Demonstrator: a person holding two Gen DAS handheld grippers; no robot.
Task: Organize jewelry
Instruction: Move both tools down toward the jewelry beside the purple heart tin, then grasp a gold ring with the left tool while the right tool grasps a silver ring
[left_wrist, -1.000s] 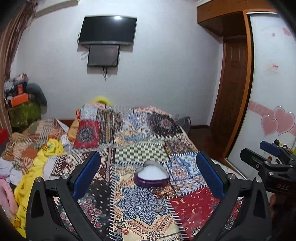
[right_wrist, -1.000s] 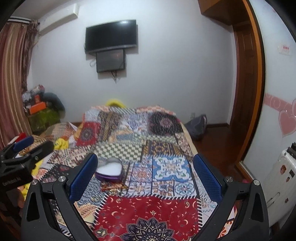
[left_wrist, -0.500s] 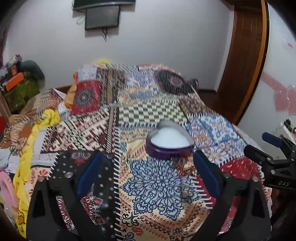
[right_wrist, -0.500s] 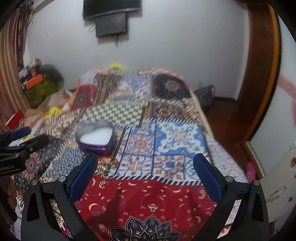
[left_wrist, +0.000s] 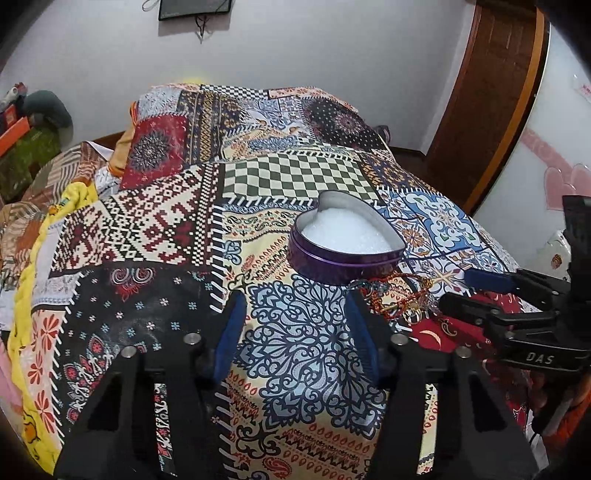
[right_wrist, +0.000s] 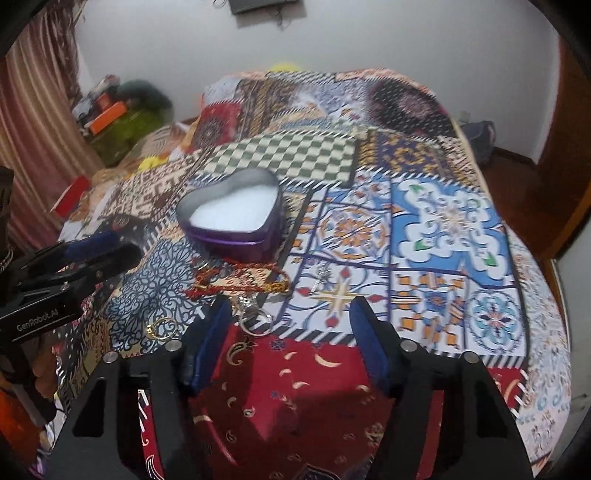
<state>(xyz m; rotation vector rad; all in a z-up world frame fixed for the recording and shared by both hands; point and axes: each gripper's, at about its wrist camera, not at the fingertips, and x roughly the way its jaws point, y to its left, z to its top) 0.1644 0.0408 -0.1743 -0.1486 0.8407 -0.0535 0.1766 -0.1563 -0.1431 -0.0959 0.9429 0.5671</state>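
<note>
Both grippers, left (left_wrist: 295, 325) and right (right_wrist: 291, 328), gaping, empty; jewelry (right_wrist: 242, 282) beside heart tin (right_wrist: 236, 236) blurred.

Two handheld grippers, both matte black plastic. The left gripper (left_wrist: 297, 332) has two angular fingers lined with blue ribbed pads (left_wrist: 229, 332), and round silver screws along its frame. White lettering "GenRobot.AI" marks its side in the right view. The right gripper (right_wrist: 290, 339) looks the same, with "DAS" printed in white on its side.
</note>
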